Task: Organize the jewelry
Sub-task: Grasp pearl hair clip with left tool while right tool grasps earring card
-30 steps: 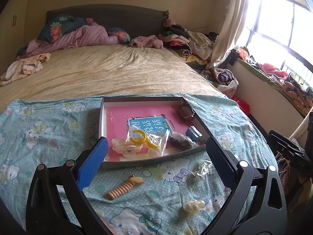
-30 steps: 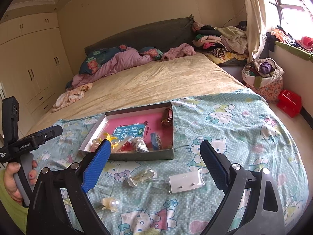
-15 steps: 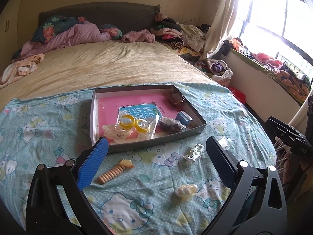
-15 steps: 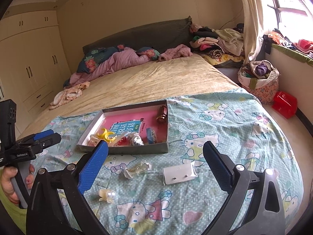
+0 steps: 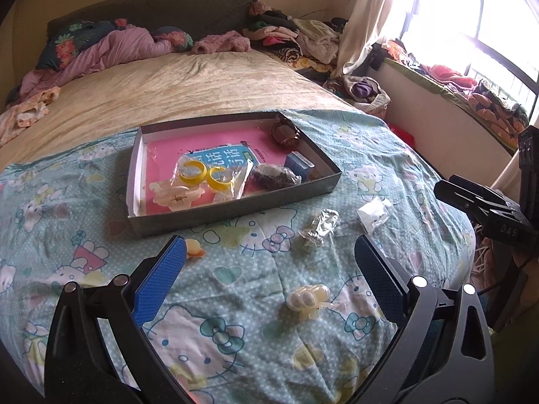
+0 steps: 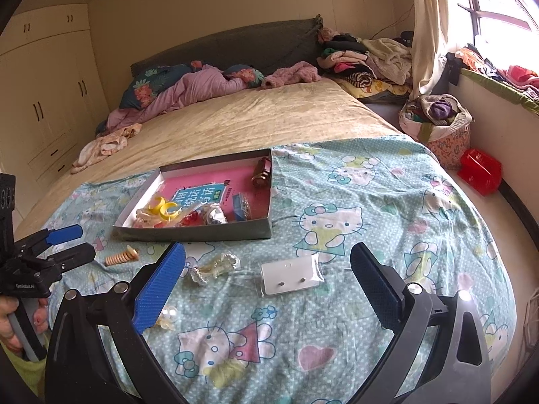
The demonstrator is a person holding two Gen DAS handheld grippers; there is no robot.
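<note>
matt printed cotton sheet (image 6: 353, 175), grey cardboard tray (image 6: 209, 232), glossy clear plastic earring bag (image 6: 291, 274), textured blue tong pads (image 6: 158, 286)

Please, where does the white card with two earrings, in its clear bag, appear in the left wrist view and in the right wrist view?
Left wrist: the earring card lies right of centre, on the blanket, right of the box's near corner.
Right wrist: the card lies centre-low, between the open fingers, nearer than the box.
Shared landmark: the grey box.
</note>
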